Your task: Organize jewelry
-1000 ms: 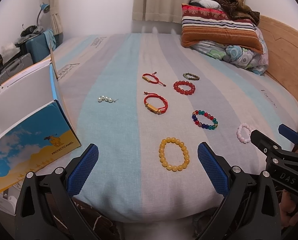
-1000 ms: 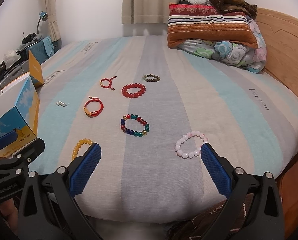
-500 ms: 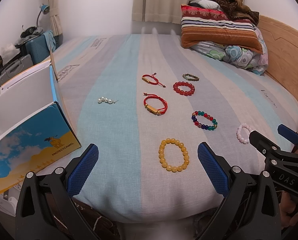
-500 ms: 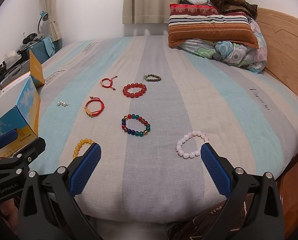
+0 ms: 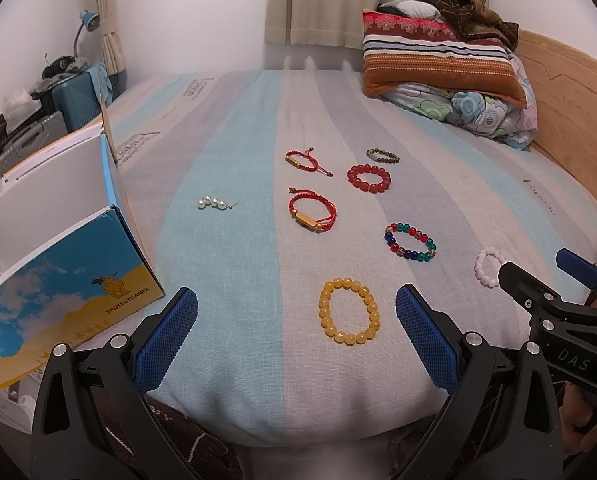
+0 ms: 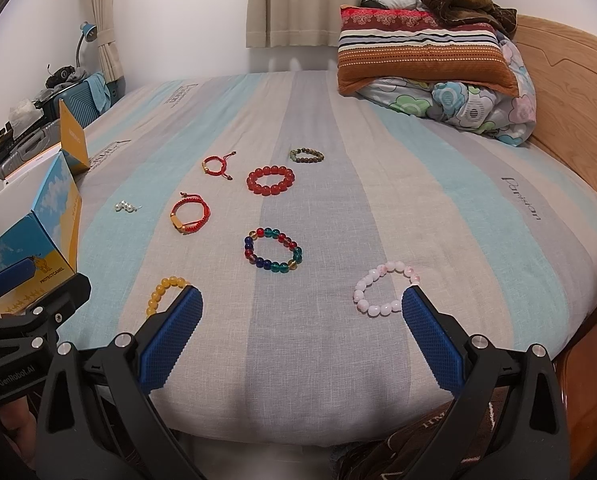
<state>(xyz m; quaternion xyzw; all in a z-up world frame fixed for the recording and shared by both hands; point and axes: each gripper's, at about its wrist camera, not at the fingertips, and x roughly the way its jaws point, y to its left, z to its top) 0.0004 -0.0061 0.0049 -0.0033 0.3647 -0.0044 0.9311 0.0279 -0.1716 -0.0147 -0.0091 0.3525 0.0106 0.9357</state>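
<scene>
Blue-padded left tongs [image 5: 296,316] gape level before the yellow bracelet [image 5: 349,311]; right tongs [image 6: 301,314] likewise spread, empty.

1. In the right wrist view we see only the left part of the yellow bead bracelet [image 6: 163,293]; the blue pad [image 6: 169,342] of the right gripper covers the rest.
2. The same gripper's other pad hides one end of the pale pink bead bracelet [image 6: 379,289].
3. In the left wrist view the blue and yellow cardboard box [image 5: 64,300] is cut by the left edge.
4. The things on the grey suitcase [image 5: 26,140] are too small to name.
</scene>
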